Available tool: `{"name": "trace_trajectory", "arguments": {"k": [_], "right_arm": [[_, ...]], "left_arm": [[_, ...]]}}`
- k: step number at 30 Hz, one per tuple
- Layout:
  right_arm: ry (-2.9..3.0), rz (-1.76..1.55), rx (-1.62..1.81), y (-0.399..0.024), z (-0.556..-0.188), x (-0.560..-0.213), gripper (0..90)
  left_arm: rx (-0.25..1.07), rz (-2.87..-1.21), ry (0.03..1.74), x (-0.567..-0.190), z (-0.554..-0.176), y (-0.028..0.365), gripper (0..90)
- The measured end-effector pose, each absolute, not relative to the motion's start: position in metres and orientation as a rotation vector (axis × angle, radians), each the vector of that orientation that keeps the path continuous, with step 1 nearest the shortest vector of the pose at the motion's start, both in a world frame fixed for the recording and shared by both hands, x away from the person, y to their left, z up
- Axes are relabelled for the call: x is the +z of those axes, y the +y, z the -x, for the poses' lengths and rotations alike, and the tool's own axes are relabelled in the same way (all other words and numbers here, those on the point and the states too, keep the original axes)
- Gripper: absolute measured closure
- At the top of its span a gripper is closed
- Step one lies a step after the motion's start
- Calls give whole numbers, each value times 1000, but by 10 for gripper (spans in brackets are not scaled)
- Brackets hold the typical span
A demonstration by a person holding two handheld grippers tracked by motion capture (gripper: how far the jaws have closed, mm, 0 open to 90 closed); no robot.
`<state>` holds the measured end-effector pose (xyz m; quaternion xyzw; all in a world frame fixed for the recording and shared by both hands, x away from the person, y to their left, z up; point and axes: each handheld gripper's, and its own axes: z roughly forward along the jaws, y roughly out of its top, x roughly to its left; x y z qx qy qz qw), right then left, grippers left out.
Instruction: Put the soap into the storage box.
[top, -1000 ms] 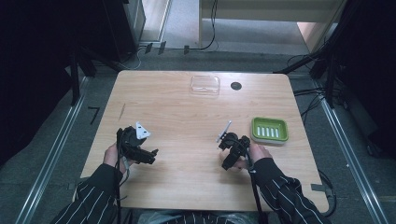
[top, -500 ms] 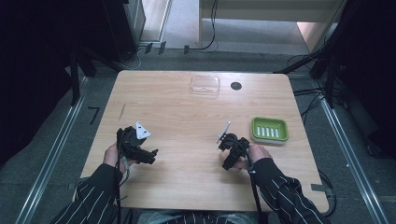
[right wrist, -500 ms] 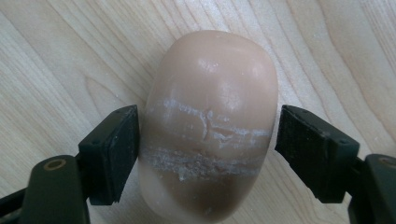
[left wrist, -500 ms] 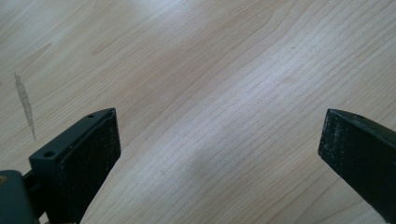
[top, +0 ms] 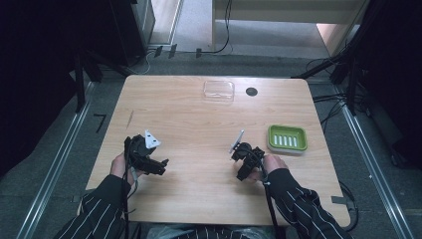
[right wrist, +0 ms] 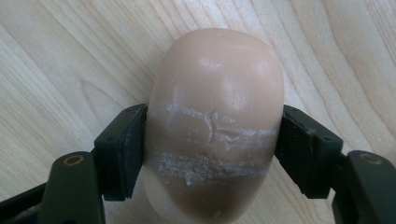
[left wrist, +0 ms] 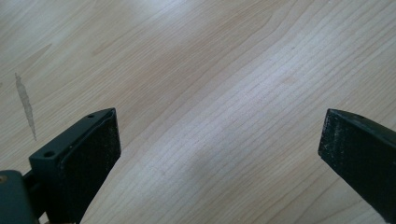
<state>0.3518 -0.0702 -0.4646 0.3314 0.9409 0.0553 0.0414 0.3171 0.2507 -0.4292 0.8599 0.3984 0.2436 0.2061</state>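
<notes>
A beige oval bar of soap (right wrist: 215,84) with white scuff lines lies on the wooden table (top: 189,119). My right gripper (right wrist: 212,140) points down at it. Its jaws have just been closing, and both pads now press on the bar's sides. In the high view the right gripper (top: 245,164) sits at the table's front right, left of a green soap dish (top: 287,138). My left gripper (top: 155,165) rests at the front left. Its jaws stand wide open over bare wood, with nothing between them (left wrist: 219,140).
A clear plastic lid or box (top: 218,90) lies at the table's far edge, with a small black disc (top: 251,91) beside it. Dark stands and cables surround the table on the floor.
The right gripper's jaws look drawn closer together than a second ago. Both hands have kept their places.
</notes>
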Motion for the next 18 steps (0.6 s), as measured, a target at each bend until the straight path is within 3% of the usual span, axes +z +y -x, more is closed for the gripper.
{"name": "trace_trajectory", "arguments": {"k": [18], "right_arm": [[2889,-1003,167,-73,-353,-460,322]], "left_arm": [[682,-2393,1110,-428,-316,251,0]]}}
